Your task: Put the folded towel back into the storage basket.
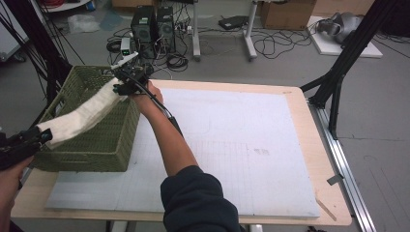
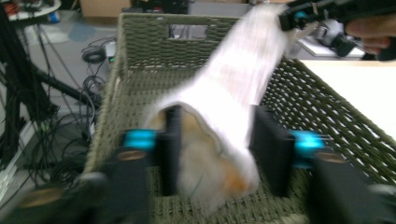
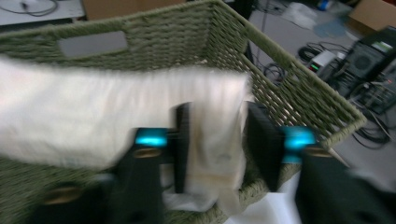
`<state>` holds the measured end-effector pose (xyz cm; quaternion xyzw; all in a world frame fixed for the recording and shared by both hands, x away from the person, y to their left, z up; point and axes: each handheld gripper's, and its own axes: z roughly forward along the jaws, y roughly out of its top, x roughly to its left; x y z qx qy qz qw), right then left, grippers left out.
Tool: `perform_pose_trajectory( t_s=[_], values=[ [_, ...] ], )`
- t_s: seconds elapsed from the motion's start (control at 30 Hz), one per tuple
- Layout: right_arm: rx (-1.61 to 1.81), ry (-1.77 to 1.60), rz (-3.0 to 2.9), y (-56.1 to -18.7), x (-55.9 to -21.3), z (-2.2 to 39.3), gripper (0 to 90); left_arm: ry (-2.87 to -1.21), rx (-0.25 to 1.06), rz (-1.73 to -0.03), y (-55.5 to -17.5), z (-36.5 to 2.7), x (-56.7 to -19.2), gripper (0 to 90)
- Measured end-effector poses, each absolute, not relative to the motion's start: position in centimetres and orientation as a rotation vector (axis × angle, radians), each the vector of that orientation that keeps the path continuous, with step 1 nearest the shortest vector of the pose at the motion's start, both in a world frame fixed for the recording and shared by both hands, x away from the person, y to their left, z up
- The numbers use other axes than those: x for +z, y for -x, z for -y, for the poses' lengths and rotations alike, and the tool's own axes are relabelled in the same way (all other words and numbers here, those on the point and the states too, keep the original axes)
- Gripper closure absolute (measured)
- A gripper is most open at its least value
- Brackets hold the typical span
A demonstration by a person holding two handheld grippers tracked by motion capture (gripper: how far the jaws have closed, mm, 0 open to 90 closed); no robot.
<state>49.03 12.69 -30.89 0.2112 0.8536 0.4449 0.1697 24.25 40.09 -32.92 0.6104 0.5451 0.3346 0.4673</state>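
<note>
White-topped wooden table (image 1: 241, 145), green woven rectangular basket (image 1: 96, 140) at nine o'clock, long white fuzzy cloth (image 1: 87, 113) spanning it, left gripper (image 1: 41, 137) and right gripper (image 1: 121, 87) jaws parted around its ends.

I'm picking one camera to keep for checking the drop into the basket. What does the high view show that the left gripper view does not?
High view: the whole table, the white mat, the person's right forearm and both tongs, left and right.

Left gripper view: the jaws stand apart beside the cloth end, and the basket's handle slot.

Both: the white cloth stretched over the green basket.
</note>
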Motion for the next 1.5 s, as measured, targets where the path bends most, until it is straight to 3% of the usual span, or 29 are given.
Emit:
perform_pose_trajectory(
  t_s=[0.1,0.3,0.6,0.93,1.0,1.5],
  values=[
    [1.27,-0.575,-2.43,-48.8,-30.6,-12.4,53.1,-1.464,0.854,-1.326,-23.7,-40.1,-32.5,32.8],
    [1.314,-0.552,-2.433,-48.4,-29.5,-10.5,49.4,-1.476,0.84,-1.245,-23.3,-38.8,-31.8,31.1],
    [1.384,-0.603,-2.486,-47.0,-30.0,-4.8,32.7,-1.492,0.697,-1.179,-24.1,-35.8,-32.5,23.4],
    [1.392,-0.695,-2.436,-45.0,-31.1,3.1,21.0,-1.54,0.64,-1.073,-25.3,-31.8,-32.6,22.5],
    [1.373,-0.711,-2.436,-44.6,-31.0,4.5,14.7,-1.546,0.627,-1.051,-25.6,-31.0,-32.7,22.6],
    [1.321,-0.882,-2.312,-39.7,-32.9,17.4,11.9,-1.612,0.514,-0.888,-27.6,-23.2,-33.3,22.6]
  ],
)
